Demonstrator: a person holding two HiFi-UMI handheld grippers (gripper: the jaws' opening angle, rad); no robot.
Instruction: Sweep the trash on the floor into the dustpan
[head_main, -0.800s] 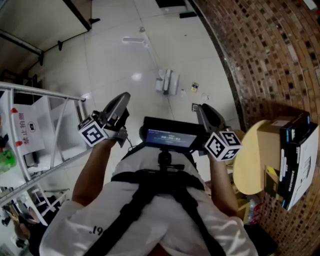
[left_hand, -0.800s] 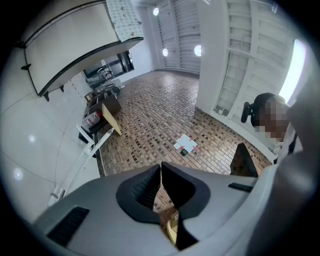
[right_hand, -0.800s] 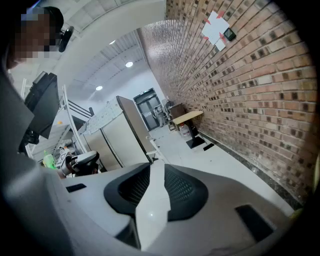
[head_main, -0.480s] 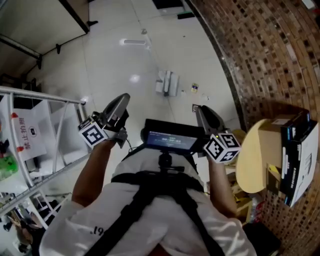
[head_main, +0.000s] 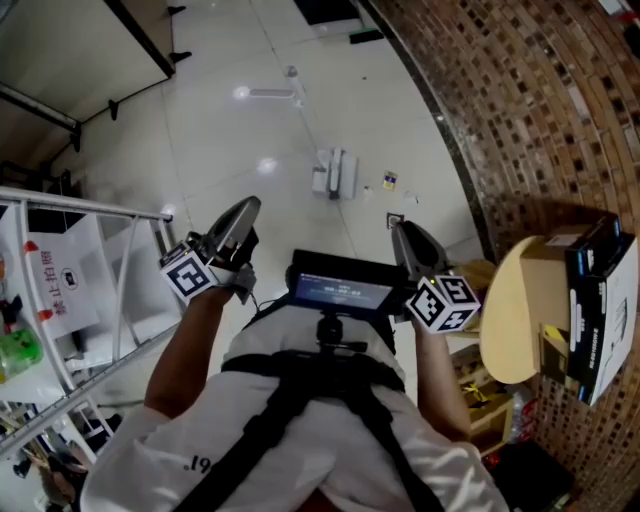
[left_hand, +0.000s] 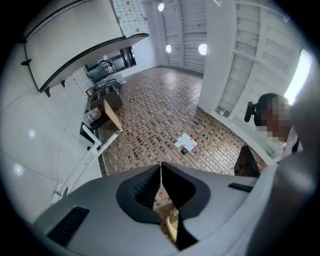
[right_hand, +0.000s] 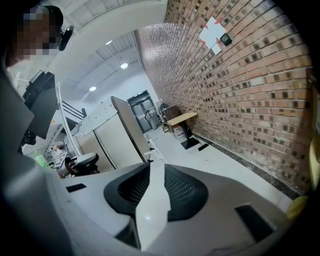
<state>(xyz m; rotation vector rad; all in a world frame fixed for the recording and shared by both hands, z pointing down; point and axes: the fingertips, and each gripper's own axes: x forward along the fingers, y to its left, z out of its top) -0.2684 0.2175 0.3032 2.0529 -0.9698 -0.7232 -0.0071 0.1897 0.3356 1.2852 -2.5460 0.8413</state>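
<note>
While the person stood over the pale floor (head_main: 230, 130), both grippers were up at chest height, either side of a small screen (head_main: 340, 290). The left gripper (head_main: 243, 208) had its fingers pressed together, tips meeting with nothing between them (left_hand: 160, 166). The right gripper (head_main: 400, 229) had its fingers a little way apart, and only bare floor showed through the narrow gap (right_hand: 156, 167). It held nothing.

Ahead on the floor, well apart from both grippers, lay the white dustpan (head_main: 335, 172). From that far off I could not tell whether anything lay in it. The trash (head_main: 390, 180) sat on the tiles just to its right, a few small scraps loose on the floor and outside the pan.

On the right, by the brick wall (head_main: 560, 110), an open cardboard box (head_main: 553, 262) stood with a black-and-white carton (head_main: 597, 320) upright in or against it, I could not tell which. Something yellow (head_main: 546, 352) showed low inside the box, too small to name. A metal rack (head_main: 100, 215) stood on the left.
</note>
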